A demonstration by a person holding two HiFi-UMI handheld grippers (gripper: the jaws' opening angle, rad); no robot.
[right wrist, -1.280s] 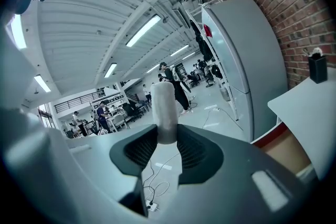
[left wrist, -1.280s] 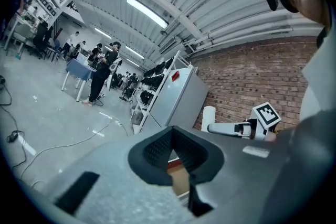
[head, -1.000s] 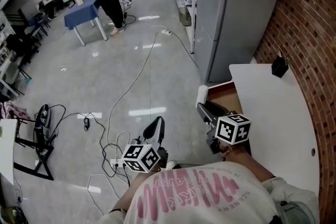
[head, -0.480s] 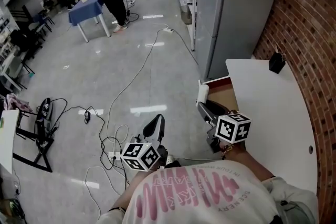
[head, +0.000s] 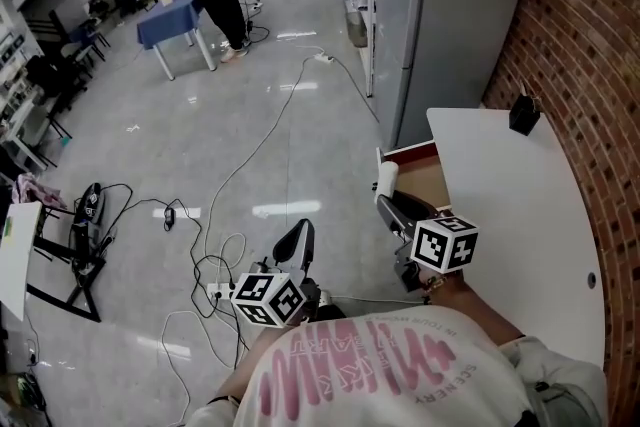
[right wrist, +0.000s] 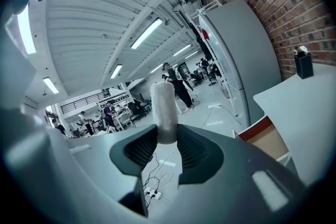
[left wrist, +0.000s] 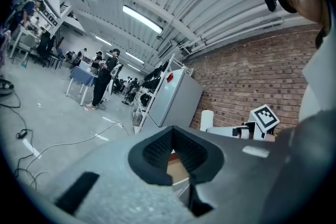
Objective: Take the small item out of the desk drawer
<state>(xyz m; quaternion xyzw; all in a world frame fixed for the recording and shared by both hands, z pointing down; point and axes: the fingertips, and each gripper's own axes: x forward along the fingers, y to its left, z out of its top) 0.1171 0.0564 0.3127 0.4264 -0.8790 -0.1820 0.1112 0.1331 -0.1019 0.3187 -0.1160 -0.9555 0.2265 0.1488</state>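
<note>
**Item.** A small white cylinder point(right wrist: 164, 110), plain and smooth-surfaced. It stands upright between the pads of the right gripper point(right wrist: 165, 139), which is clenched on its lower end, so most of its length rises free above the jaws.

**Location.** It is lifted out of the open drawer point(head: 408, 152) and sits just beside the drawer's outer edge, not inside it.

**Handling, as judged.** It is probably light. The smooth surface could slip under a weak pinch. With the hold so low the free top may lever sideways, so a grip nearer the middle would be steadier. I cannot confirm how stiff it is; if it is thin-walled, a harder squeeze risks denting it.

**Left gripper** point(head: 298, 240). The jaws are closed together on nothing. It is held over the floor point(head: 200, 175), well apart from the drawer.

**Surroundings.** The drawer is pulled out of a white desk point(head: 510, 205), and the part of its brown bottom that shows is bare. A black holder point(head: 523, 115) stands on the desk beyond the drawer, by the brick wall point(head: 590, 35). A grey cabinet point(head: 450, 5) stands just behind the drawer.
</note>
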